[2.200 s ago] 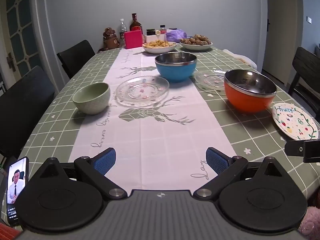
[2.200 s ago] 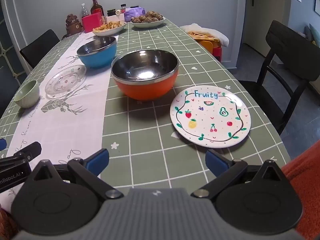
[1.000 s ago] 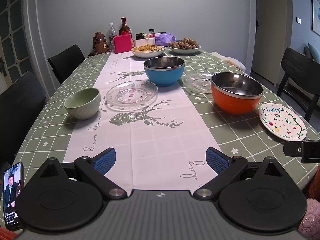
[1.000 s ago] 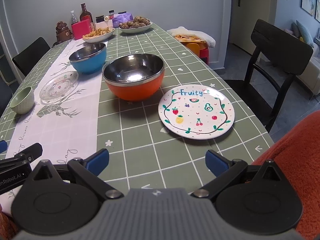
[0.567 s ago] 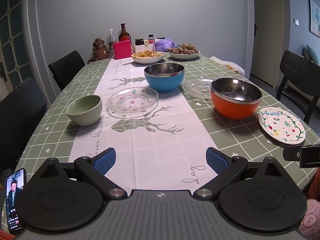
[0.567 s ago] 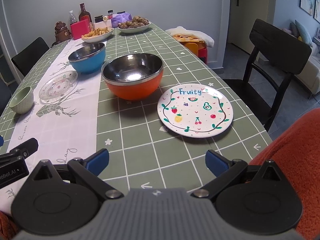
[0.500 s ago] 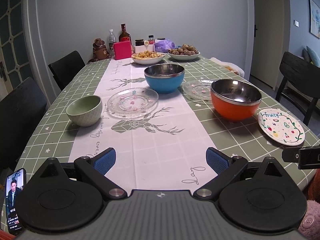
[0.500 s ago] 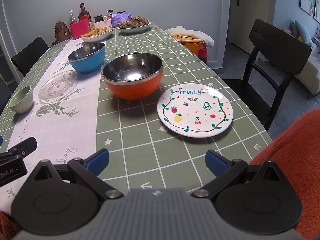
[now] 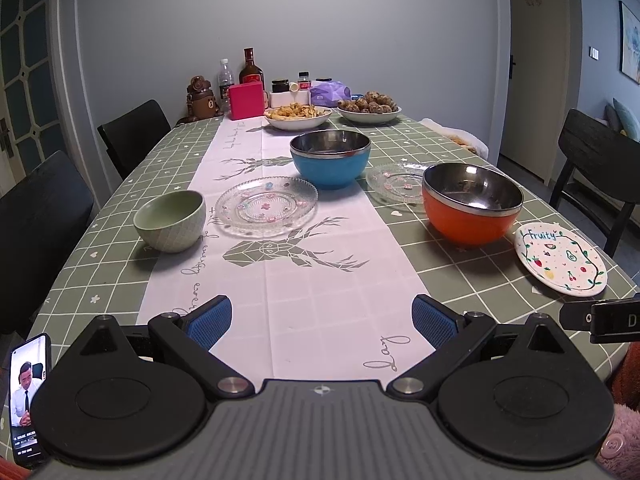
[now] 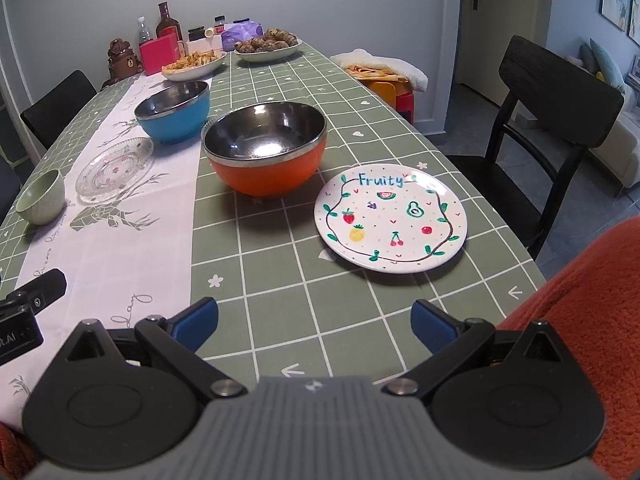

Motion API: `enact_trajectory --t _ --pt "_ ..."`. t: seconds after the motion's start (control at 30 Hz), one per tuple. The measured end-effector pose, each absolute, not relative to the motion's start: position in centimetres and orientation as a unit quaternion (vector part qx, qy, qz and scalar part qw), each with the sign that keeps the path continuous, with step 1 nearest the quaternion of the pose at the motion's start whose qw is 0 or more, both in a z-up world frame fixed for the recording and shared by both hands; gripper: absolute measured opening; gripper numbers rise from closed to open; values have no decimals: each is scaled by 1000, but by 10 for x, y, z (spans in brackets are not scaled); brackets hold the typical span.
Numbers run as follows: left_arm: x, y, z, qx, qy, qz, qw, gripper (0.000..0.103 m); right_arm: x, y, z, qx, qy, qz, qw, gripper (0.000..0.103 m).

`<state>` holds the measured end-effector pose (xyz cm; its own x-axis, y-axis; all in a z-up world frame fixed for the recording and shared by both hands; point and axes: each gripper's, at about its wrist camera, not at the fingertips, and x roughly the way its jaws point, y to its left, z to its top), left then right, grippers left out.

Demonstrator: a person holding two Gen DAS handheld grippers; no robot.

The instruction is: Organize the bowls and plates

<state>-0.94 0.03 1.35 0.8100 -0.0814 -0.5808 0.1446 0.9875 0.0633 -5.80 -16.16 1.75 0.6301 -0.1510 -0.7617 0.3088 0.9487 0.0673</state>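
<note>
Nothing among the dishes had been touched over the last couple of seconds; only the viewpoints had shifted. The "Fruity" plate (image 10: 391,218) lay flat on the green checked tablecloth (image 10: 280,264) near the table's right edge, just beside the orange steel-lined bowl (image 10: 265,146) and apart from it. Beyond that stood the blue steel-lined bowl (image 10: 173,111) at the edge of the white deer-print runner (image 9: 288,264), with one glass plate (image 9: 266,205) on the runner, a second glass plate (image 9: 396,181) between the two steel bowls, and the small green bowl (image 9: 170,219) off to the left.

Compared with the earlier frames, both cameras had drawn back and risen slightly, so the plate sat a little farther from the right gripper (image 10: 314,318) than it had. That gripper's blue pads were spread wide and held nothing. The left gripper (image 9: 322,320) hung over the runner's near end, likewise spread and empty.

I judged the sorting had not begun: every piece sat separate, none stacked. The retreat looked like settling before a first reach, probably the right gripper toward the painted plate. The snack dishes (image 9: 298,117) at the far end appeared to lie outside the task.
</note>
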Motion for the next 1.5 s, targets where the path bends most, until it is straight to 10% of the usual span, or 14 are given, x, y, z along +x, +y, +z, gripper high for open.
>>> enact_trajectory --t 1.4,1.5 --pt "-14 7 20 63 252 -28 965 103 -50 -147 20 85 344 6 935 100" --pt "-9 12 24 53 248 -14 967 91 -41 -143 22 74 322 54 942 100"
